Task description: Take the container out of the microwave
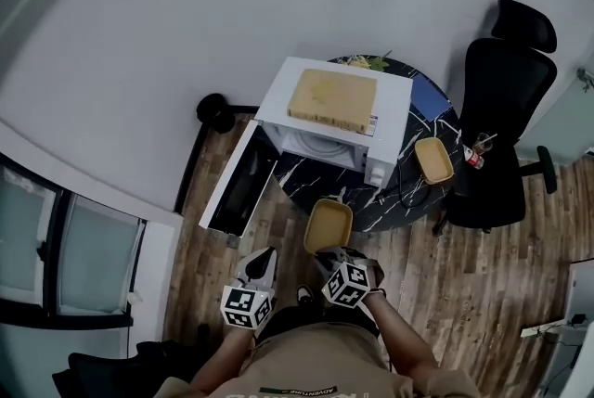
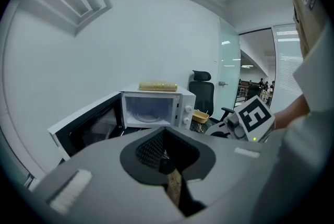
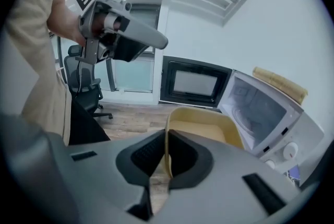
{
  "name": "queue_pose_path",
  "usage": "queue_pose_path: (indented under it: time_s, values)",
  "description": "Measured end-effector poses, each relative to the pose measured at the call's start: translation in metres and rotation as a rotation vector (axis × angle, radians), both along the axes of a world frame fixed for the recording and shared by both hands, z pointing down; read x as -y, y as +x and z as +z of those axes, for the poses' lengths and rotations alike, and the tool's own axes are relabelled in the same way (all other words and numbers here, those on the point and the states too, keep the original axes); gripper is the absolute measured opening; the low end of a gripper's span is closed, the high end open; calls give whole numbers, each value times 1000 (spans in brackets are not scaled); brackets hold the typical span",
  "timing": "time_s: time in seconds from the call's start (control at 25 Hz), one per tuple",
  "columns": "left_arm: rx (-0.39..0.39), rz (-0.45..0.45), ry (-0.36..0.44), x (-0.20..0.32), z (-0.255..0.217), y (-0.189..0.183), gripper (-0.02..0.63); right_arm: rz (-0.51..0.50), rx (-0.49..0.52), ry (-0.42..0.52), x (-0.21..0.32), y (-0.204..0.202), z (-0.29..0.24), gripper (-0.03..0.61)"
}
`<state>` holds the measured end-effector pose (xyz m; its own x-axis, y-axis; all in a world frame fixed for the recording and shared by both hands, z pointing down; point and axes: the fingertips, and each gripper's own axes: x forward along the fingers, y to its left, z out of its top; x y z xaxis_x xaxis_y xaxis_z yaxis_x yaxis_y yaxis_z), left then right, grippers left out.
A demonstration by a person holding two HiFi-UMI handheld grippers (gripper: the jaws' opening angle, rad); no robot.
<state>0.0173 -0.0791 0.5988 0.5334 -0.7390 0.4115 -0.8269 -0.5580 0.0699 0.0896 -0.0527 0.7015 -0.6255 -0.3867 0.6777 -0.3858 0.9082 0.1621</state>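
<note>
**Container out of the microwave, pinched in our right gripper**

We judge the removal nearly done. The microwave (image 1: pixel 334 122) sits on the round table (image 1: pixel 371 206), its door (image 1: pixel 239 183) swung wide to the left and its cavity holding only the turntable. The yellow container (image 1: pixel 329 224) hangs at the table's near edge, with our right gripper (image 1: pixel 339 250) clamped on its near wall. The next move calls for a landing spot, and bare tabletop lies before the microwave. Our left gripper (image 1: pixel 263 259) has its jaws pressed together on nothing.

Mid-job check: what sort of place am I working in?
Probably an office break corner: a black office chair, a glass partition, and a white microwave on a small round table.
</note>
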Motion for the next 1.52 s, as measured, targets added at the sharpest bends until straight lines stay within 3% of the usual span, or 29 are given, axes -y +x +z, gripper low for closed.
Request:
queue_pose_path:
  time_s: [0.24,0.48,0.8,1.12,1.52]
  values:
    - [-93,38,20,-27,-4,-5,8,-9,-55,15,-33,-21,-4,11]
    - [-115,83,39,-62,-7,-52,8,40,-92,7,-74,-61,-15,11]
    - [-166,124,-19,-90,26,-95,8,112,-142,-11,-117,-90,-16,11]
    - [-192,224,2,-113,15,-76,8,140,-154,6,-140,-95,-25,11]
    - [-168,269,28,-125,-2,-63,8,145,-142,46,-134,-88,-38,11]
